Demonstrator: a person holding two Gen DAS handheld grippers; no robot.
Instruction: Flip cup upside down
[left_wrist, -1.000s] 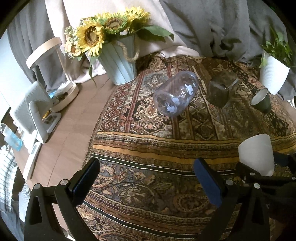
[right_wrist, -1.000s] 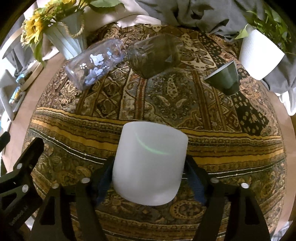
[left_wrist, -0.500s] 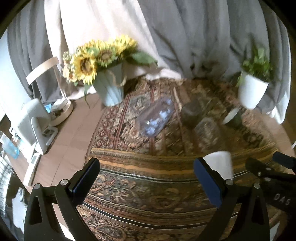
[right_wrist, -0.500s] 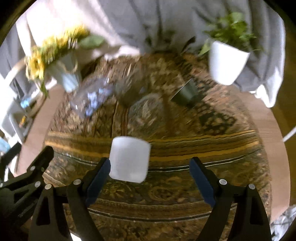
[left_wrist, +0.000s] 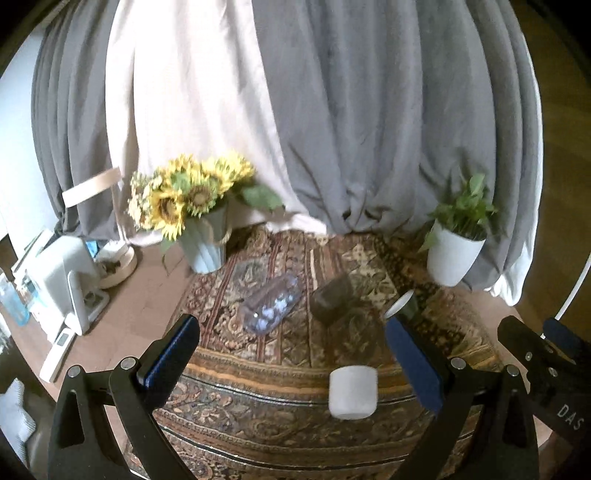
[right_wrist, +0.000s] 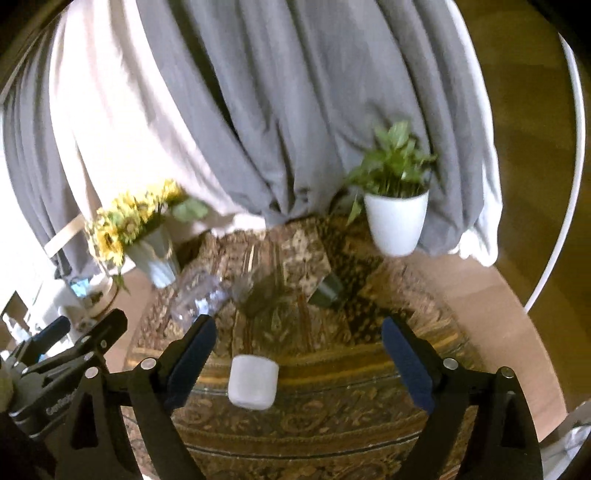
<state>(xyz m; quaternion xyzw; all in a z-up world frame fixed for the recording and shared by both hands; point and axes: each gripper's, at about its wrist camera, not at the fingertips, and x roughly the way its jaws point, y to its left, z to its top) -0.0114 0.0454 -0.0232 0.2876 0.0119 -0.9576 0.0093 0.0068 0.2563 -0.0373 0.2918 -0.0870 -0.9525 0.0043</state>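
Observation:
A white cup (left_wrist: 353, 392) stands on the patterned cloth (left_wrist: 280, 424) near its front edge, wider end up and narrower end down, though blur hides its rim; it also shows in the right wrist view (right_wrist: 253, 381). My left gripper (left_wrist: 291, 363) is open and empty, raised above and behind the cup. My right gripper (right_wrist: 299, 360) is open and empty, raised too, with the cup below its left finger. The right gripper's body shows at the right edge of the left wrist view (left_wrist: 543, 365).
A clear floral glass (left_wrist: 269, 304), a dark glass (left_wrist: 330, 301) and a dark green cup (left_wrist: 404, 304) lie on their sides further back. A sunflower vase (left_wrist: 203, 243) stands back left, a white plant pot (left_wrist: 452, 258) back right. Appliances (left_wrist: 62, 280) sit at the left. Curtains hang behind.
My right gripper opened and let go of the white cup, which now stands on the cloth. Both grippers have pulled up and back, so the table looks farther away.

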